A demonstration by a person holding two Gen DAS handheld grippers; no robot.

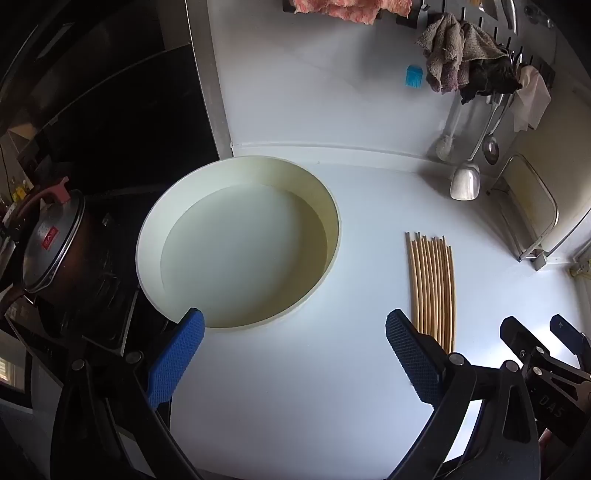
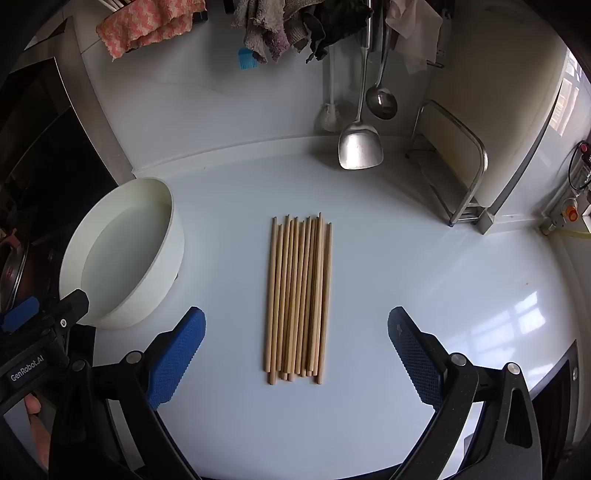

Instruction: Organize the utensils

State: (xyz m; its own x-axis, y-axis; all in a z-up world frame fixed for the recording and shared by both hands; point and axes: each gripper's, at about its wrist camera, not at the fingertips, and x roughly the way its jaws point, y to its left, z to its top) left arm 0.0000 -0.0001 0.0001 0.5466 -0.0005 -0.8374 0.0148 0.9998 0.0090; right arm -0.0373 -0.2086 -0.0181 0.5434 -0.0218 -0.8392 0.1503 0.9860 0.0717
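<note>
Both tongs (image 1: 293, 354) (image 2: 295, 354) agape (nothing held) above one basin (image 2: 162, 266), roughly eleven chopsticks (image 2: 297, 299).

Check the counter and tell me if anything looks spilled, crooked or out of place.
Nothing stands out. The wooden chopsticks lie in one tidy parallel bundle on the white counter, with only slightly uneven ends. The round white basin sits upright and empty to their left. No spills show.

Place: home kitchen.
Landmark: white countertop (image 2: 406, 258).
Behind countertop, on wall: hanging metal spatula (image 2: 360, 146), ladle (image 2: 382, 99), dishcloths (image 2: 266, 29).
Left of countertop: lidded pot (image 1: 51, 243) on dark stove.
On countertop: wooden chopsticks (image 2: 299, 295), white basin (image 2: 125, 258).
</note>
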